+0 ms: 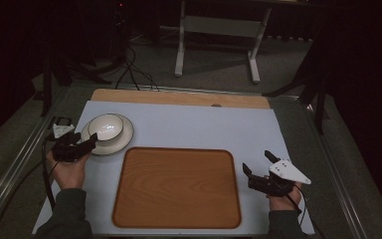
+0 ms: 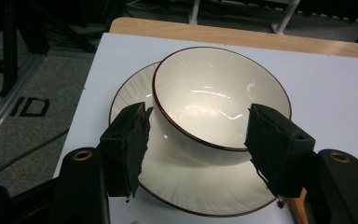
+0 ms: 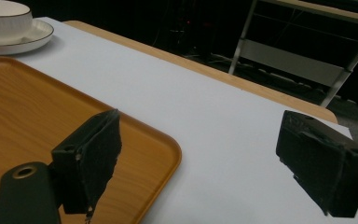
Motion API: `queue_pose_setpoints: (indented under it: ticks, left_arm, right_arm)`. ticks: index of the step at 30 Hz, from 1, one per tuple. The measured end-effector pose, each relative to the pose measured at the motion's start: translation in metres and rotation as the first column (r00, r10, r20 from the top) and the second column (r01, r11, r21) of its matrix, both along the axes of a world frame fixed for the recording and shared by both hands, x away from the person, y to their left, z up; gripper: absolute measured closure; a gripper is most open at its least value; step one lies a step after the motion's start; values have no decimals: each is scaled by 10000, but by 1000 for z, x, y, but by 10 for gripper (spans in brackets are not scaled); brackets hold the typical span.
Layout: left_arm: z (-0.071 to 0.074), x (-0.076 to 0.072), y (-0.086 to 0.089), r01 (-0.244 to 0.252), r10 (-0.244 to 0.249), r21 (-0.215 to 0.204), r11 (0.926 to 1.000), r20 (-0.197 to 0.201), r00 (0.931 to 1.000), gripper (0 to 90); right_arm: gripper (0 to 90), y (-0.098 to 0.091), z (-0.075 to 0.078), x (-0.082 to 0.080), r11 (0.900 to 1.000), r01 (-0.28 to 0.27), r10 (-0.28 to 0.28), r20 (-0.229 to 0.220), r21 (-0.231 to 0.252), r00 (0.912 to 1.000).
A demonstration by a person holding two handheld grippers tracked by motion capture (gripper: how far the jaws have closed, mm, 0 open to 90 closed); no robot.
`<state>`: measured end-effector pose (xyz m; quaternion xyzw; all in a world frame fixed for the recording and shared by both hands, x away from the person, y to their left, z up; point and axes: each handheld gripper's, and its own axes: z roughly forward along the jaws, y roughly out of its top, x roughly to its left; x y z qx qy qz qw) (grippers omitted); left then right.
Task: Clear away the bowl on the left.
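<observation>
A white bowl with a dark rim stands on a white ribbed plate at the mat's back left. My left gripper sits at the plate's left edge, pointing at the bowl. In the left gripper view its jaws stand open on either side of the bowl's near wall, above the plate, with nothing pressed between the pads. My right gripper hovers open to the right of a wooden tray. Below the right gripper lie the white mat and the tray's corner.
The white mat covers a wooden tabletop whose far edge shows as a strip. A metal frame rail runs along the left side, with cables on the floor beyond. A white stand is behind the table.
</observation>
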<state>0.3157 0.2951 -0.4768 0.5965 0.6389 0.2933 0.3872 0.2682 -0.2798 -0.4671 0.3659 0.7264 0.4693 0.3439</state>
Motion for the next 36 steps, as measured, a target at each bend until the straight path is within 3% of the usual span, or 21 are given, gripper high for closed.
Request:
queue_pose_setpoints:
  ticks: [5,10,13,17,21,22,25,33,36]
  left_arm:
    - [-2,5,2,-104,102,-209,9997,-73,9999,387]
    - [-10,14,-5,-94,92,-104,9999,-245,9997,386]
    - [-12,18,-6,-217,208,-312,9993,-279,9994,385]
    - [-17,23,-7,-405,392,-221,9989,-536,9978,356]
    - [-19,27,-6,-512,487,-370,9980,-655,9967,349]
    - [-20,29,-5,-622,581,-576,9964,-699,9959,349]
    - [-22,33,-6,-647,595,-565,9963,-881,9943,352]
    - [-25,37,-5,-754,634,-796,9940,-1437,9876,457]
    - [-26,37,-2,-1124,934,-991,9887,-1786,9795,549]
  right_arm:
    - [137,1,0,0,10000,-48,48,8,-64,10000]
    - [137,1,0,0,10000,-21,21,7,-27,10000]
    - [137,0,0,0,10000,33,-33,-6,18,10000]
    - [137,0,0,0,10000,-33,33,-56,-38,10000]
    - [137,1,0,0,9999,-102,101,-19,-67,9999]
    - [137,1,0,0,10000,-83,83,-34,-53,10000]
    - [137,0,0,0,10000,-60,60,-30,-31,10000]
    - [137,0,0,0,10000,-78,78,-5,2,10000]
    - [137,0,0,0,10000,-71,71,8,-4,10000]
